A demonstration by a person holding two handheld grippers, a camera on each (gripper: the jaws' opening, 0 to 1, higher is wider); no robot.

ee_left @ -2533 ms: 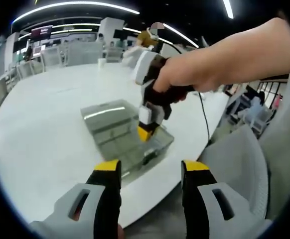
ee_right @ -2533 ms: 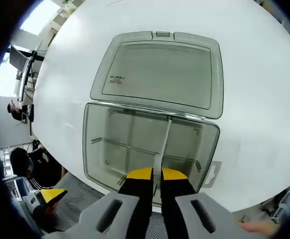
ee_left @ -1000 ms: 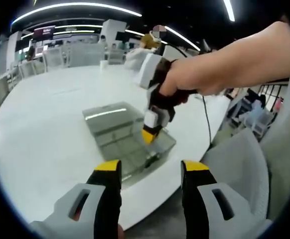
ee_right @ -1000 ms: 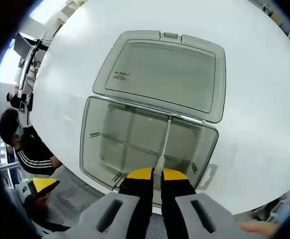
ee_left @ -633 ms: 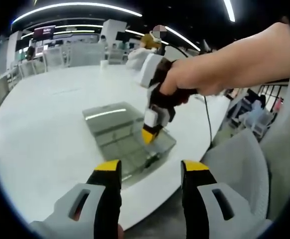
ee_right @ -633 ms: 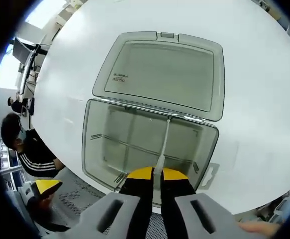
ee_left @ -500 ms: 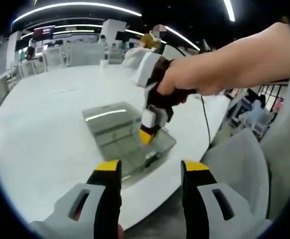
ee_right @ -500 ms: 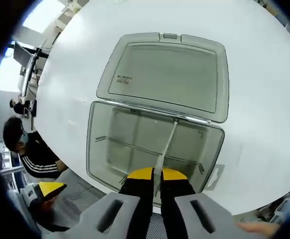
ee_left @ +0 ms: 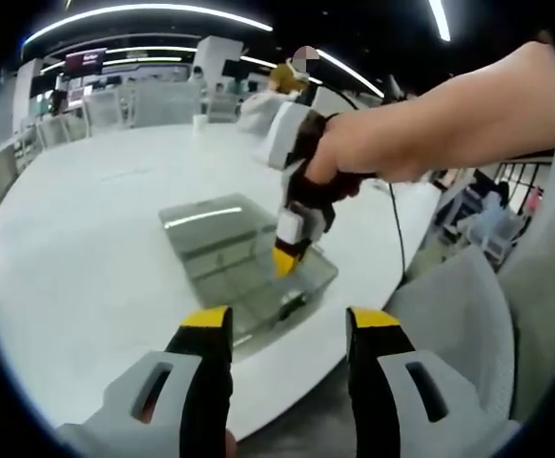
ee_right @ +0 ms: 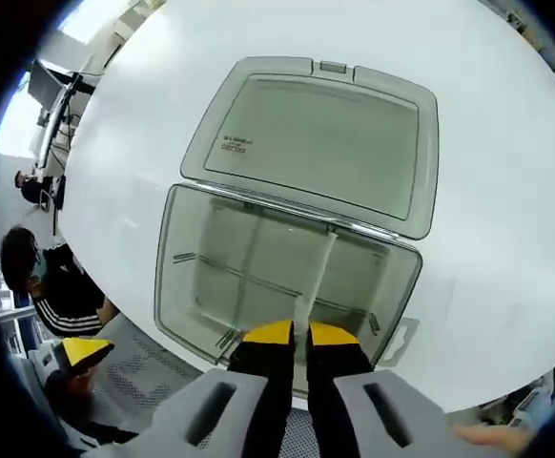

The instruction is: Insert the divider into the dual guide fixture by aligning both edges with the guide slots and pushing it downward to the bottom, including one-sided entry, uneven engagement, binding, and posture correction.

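Observation:
A clear grey plastic box (ee_right: 211, 277) lies open on the white table, its lid (ee_right: 320, 143) folded flat behind it. Thin cross walls split the box base into compartments. My right gripper (ee_right: 299, 334) is shut on the near end of a thin translucent divider (ee_right: 318, 272), which runs across the base toward the hinge side, slightly slanted. In the left gripper view a hand holds the right gripper (ee_left: 284, 260) tip-down over the box (ee_left: 244, 272). My left gripper (ee_left: 292, 324) hangs open off the table edge, holding nothing.
The round white table (ee_left: 77, 248) spreads wide to the left and behind the box. A grey chair (ee_left: 459, 305) stands close on the right. A person in a striped sleeve (ee_right: 63, 291) sits beside the table's edge. A cable (ee_left: 392, 229) trails from the right gripper.
The right gripper has rocked slightly over the box, still shut on the divider, whose slant has shifted a little. The left gripper has stayed put.

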